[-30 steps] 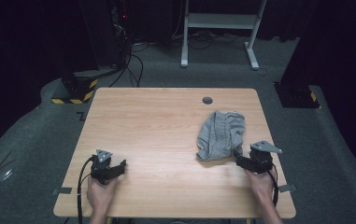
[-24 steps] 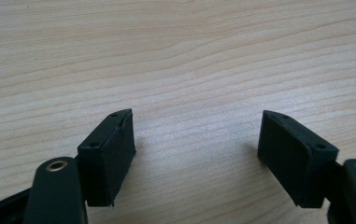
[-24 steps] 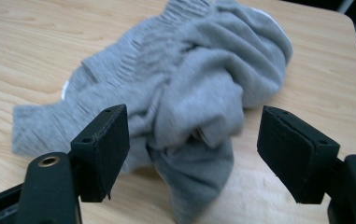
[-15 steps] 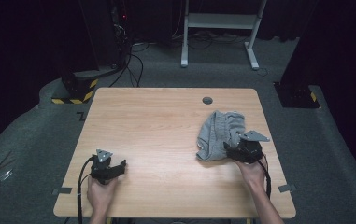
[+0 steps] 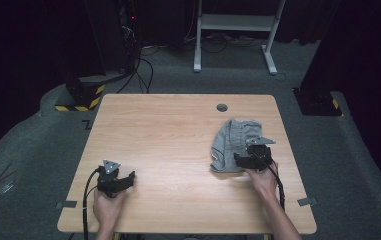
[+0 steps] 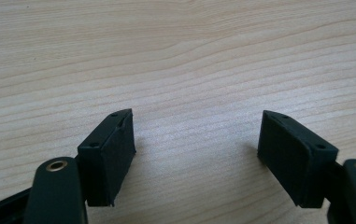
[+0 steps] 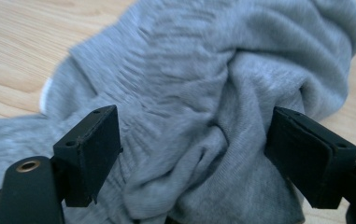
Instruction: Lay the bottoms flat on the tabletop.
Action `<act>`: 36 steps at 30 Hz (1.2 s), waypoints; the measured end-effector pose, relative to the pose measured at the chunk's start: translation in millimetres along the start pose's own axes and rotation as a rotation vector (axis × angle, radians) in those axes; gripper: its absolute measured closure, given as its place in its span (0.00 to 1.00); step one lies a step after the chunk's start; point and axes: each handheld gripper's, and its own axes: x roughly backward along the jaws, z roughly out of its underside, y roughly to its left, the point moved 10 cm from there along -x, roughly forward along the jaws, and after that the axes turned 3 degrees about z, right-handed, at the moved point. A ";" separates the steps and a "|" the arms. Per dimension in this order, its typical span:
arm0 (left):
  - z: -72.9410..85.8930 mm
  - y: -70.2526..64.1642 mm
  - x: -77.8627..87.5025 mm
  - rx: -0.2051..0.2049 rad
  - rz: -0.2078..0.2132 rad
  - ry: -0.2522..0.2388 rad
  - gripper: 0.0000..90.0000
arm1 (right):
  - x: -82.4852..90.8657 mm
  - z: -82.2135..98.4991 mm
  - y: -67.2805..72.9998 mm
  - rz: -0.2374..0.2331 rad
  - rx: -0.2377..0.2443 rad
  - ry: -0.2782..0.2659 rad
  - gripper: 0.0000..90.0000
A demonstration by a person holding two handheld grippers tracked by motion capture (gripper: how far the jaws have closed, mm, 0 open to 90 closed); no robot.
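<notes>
One grey garment point(image 7: 203, 116) between right gripper point(image 7: 194, 154) jaws; left gripper point(image 6: 196, 154) wide.

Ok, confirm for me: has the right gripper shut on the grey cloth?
No, the right gripper is open, its jaws set wide on either side of the bunched grey cloth.

We see a light wooden table point(image 5: 168, 130) with a small dark round hole point(image 5: 222, 107) near its far edge. On its right half lies a crumpled grey cloth point(image 5: 233, 142), bunched into folds; the rest of the wood grain is bare around it
</notes>
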 end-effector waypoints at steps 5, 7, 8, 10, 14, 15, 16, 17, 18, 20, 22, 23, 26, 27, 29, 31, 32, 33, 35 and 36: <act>0.0 0.0 0.0 0.000 0.000 0.000 0.30 | -7.9 9.2 -2.0 -0.006 -0.020 0.018 0.27; 0.0 0.0 0.0 0.000 0.000 0.000 0.30 | -8.4 11.0 -2.0 -0.010 -0.025 0.016 0.36; 0.0 0.0 0.0 0.000 0.000 0.000 0.30 | -8.3 10.9 -2.0 -0.013 -0.021 0.011 0.42; 0.0 0.0 0.0 0.000 0.000 0.000 0.30 | -7.3 11.2 -1.0 -0.029 -0.022 0.004 0.52; 0.0 0.0 0.0 0.000 0.000 0.000 0.30 | -5.2 9.8 0.1 -0.059 -0.013 -0.006 0.66; 0.0 0.0 0.0 0.000 0.000 0.000 0.30 | -4.6 9.5 0.6 -0.065 -0.010 -0.006 0.68; 0.0 0.0 0.0 0.000 0.000 0.000 0.30 | -4.2 9.3 1.0 -0.070 -0.009 -0.007 0.69; 0.0 0.0 0.0 0.000 0.000 0.000 0.30 | -3.9 9.0 1.5 -0.077 -0.010 -0.009 0.70; 0.0 0.0 0.0 0.000 0.000 0.000 0.30 | -3.5 8.6 2.0 -0.083 -0.008 -0.013 0.71; 0.0 0.0 0.0 0.000 0.000 0.000 0.30 | -2.2 7.8 4.4 -0.097 -0.006 -0.018 0.71; 0.0 0.0 0.0 0.000 0.000 -0.001 0.30 | -0.8 6.7 8.3 -0.109 0.007 -0.024 0.72; 0.0 0.0 0.0 0.000 0.000 0.000 0.30 | -0.2 5.9 10.5 -0.115 0.016 -0.028 0.72; 0.0 0.0 0.0 0.001 -0.001 0.000 0.30 | 1.7 3.4 18.0 -0.134 0.042 -0.035 0.72; 0.0 0.1 0.0 0.000 -0.001 0.000 0.30 | 2.1 2.5 20.6 -0.139 0.050 -0.036 0.73; -0.1 0.1 -0.1 0.000 -0.001 -0.001 0.31 | 3.3 0.6 25.6 -0.151 0.062 -0.040 0.73; -0.2 0.2 -0.1 0.002 0.000 -0.001 0.31 | 4.5 -1.4 30.7 -0.164 0.072 -0.046 0.73; -0.2 0.2 -0.1 0.002 0.000 -0.001 0.31 | 5.0 -2.5 33.1 -0.170 0.083 -0.050 0.73; -0.2 0.1 -0.1 0.002 0.000 -0.001 0.31 | 5.8 -3.5 35.6 -0.174 0.094 -0.052 0.73; -0.2 0.1 -0.1 0.001 0.000 -0.001 0.31 | 7.8 -5.7 41.5 -0.187 0.110 -0.056 0.73; -0.2 0.1 -0.1 0.002 0.000 -0.001 0.31 | 8.9 -6.8 44.4 -0.193 0.116 -0.058 0.73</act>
